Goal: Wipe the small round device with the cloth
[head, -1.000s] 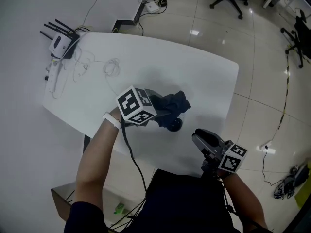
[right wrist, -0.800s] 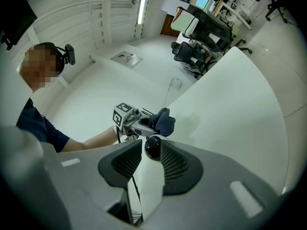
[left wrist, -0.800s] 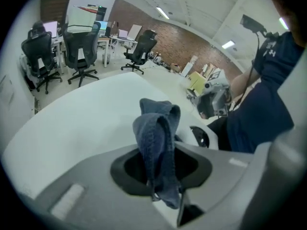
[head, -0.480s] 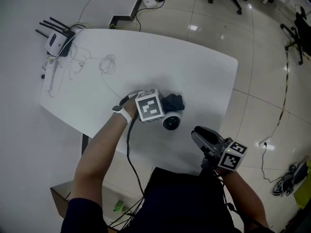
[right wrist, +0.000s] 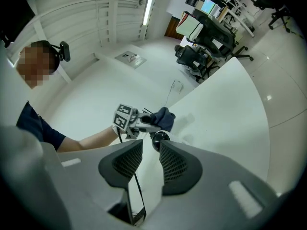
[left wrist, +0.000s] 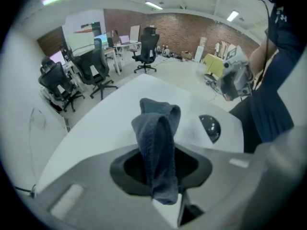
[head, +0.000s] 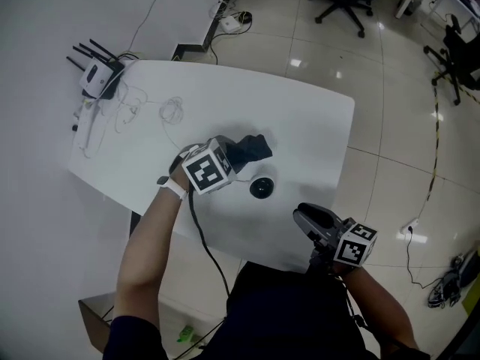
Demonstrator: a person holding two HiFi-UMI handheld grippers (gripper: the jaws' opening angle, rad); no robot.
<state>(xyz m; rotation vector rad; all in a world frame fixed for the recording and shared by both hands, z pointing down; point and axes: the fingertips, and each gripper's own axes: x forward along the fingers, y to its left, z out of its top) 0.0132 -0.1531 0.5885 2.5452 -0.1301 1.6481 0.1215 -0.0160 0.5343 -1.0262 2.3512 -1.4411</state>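
Small round device (head: 261, 188) sits mid-frame on the white counter (head: 315, 130), just below the dark cloth (head: 251, 148) I grasp in my left hand-held gripper (head: 234, 156); my right hand-held gripper (head: 309, 220), lower right, is released, empty.

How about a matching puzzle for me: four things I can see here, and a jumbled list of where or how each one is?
Things:
1. dark cloth
2. small round device
3. router
4. right claw

Places or states:
A. at the far left corner of the table
B. open and empty, near the table's front edge
C. pinched in the left claw
D. sitting bare on the table, apart from the cloth

Pairs: 1-C, 2-D, 3-A, 4-B
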